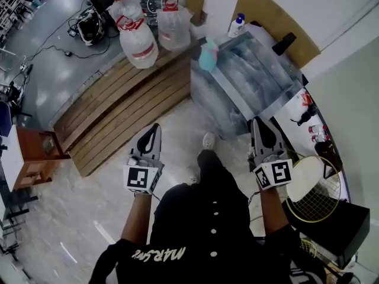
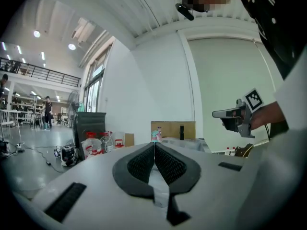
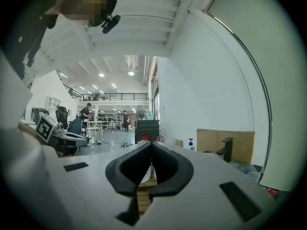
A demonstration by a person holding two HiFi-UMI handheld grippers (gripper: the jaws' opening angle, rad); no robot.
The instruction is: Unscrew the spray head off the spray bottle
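Observation:
A teal spray bottle with a pink head (image 1: 208,55) stands on the near left corner of a table under a clear plastic sheet (image 1: 260,78). In the left gripper view the spray bottle (image 2: 156,135) shows small, just above the jaw tips and far ahead. My left gripper (image 1: 156,127) is held over the floor, short of the table and left of it, jaws shut and empty (image 2: 154,145). By the table's near edge is my right gripper (image 1: 258,122), also shut with nothing in it (image 3: 151,144). Both point roughly level toward the table.
A wooden pallet (image 1: 118,108) lies on the floor at left, with large water jugs (image 1: 137,40) at its far end. A white pump bottle (image 1: 237,25) and a black object (image 1: 284,43) stand behind the table. A racket (image 1: 314,189) and a black box (image 1: 334,223) sit at right.

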